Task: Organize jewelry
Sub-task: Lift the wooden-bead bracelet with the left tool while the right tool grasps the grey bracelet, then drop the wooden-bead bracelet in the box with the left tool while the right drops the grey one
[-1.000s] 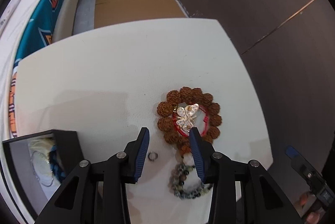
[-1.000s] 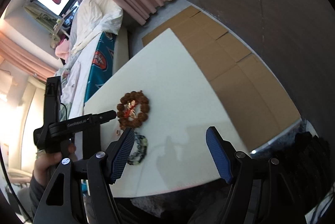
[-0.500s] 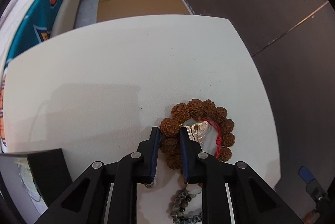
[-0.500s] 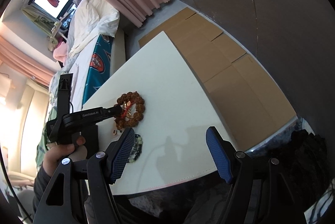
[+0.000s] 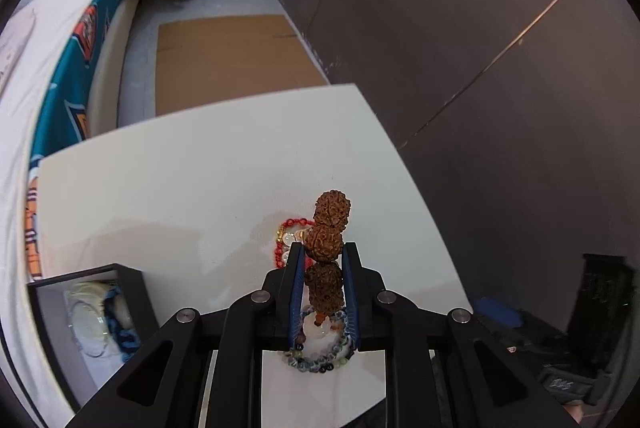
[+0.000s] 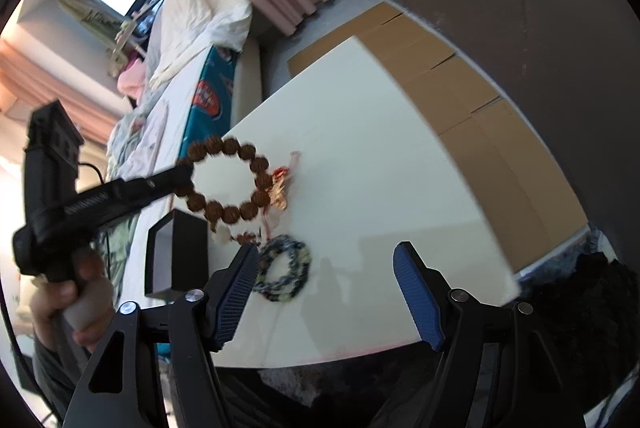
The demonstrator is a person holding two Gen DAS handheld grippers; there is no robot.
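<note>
My left gripper [image 5: 323, 252] is shut on a brown seed-bead bracelet [image 5: 328, 224] and holds it lifted above the white table [image 5: 180, 196]. In the right wrist view the bracelet [image 6: 228, 184] hangs as a ring from the left gripper [image 6: 188, 172]. A red string bracelet with a gold butterfly charm [image 5: 288, 232] lies on the table beneath it. A dark mixed-bead bracelet [image 5: 320, 352] lies near the table's front. An open black jewelry box [image 5: 96, 312] sits at the left with jewelry inside. My right gripper [image 6: 324, 292] is open and empty above the table's near edge.
A bed with a teal cover [image 5: 68, 76] runs along the left. Cardboard [image 5: 228, 60] lies on the floor beyond the table. A dark wall [image 5: 500, 68] stands at the right. The black box also shows in the right wrist view [image 6: 176, 256].
My left gripper closed on the brown bead bracelet and lifted it off the table, leaving the red string and butterfly charm behind. My right gripper stayed open.
</note>
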